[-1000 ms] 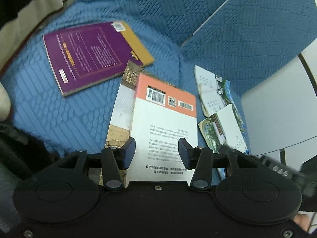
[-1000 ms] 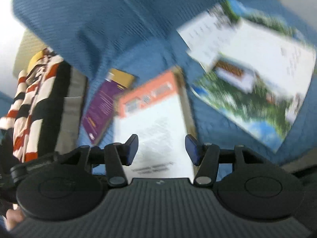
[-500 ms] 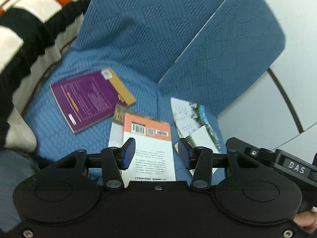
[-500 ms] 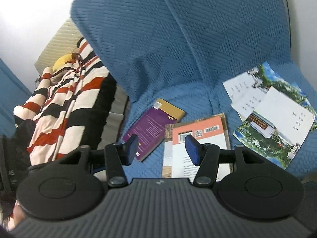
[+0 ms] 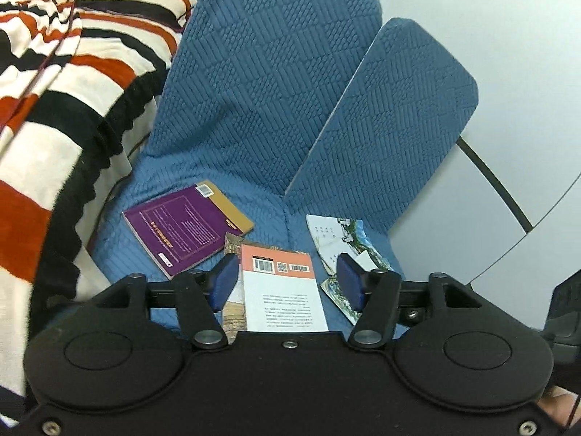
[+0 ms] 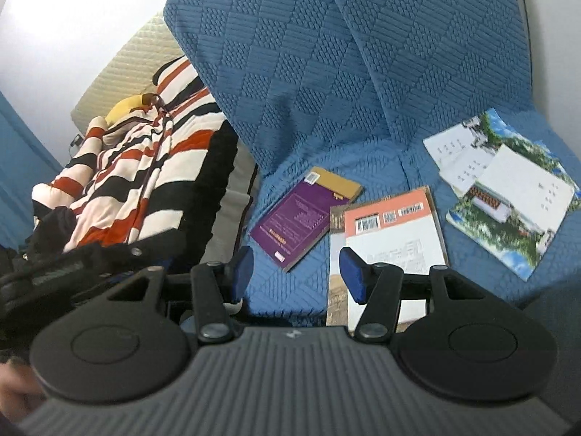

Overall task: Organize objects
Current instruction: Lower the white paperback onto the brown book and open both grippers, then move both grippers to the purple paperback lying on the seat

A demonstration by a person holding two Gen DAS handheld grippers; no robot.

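a blue quilted sofa cover [image 5: 254, 101] fills both views, its seat low in the frame and a pale wall behind at the upper right.

the things to tidy lie loose on that seat. in the left wrist view the orange-and-white book [image 5: 281, 290] sits at lower centre, lying on a brown booklet [image 5: 232, 305] whose edge shows along its left side. the purple book [image 5: 181, 229] lies just to its upper left, nearly touching a corner. the scenic brochures [image 5: 345, 243], two overlapped, lie at lower right near the seat edge. a striped blanket [image 5: 54, 91] is heaped at the left.

the left gripper [image 5: 287, 279] hovers above the books with its jaws opening; the orange-and-white book only appears between them and nothing is gripped. the right gripper [image 6: 296, 272] stands about half open and empty, above bare cover beside the purple book [image 6: 305, 214].

risks, as i judge them: the books are thin and flat on soft fabric, so a pad could dig into the cover or skid off an edge. grabbing the orange-and-white book [image 6: 394, 232] may drag the booklet beneath it askew. the brochures [image 6: 504, 189] are limp, may buckle, and could slip off the seat edge.
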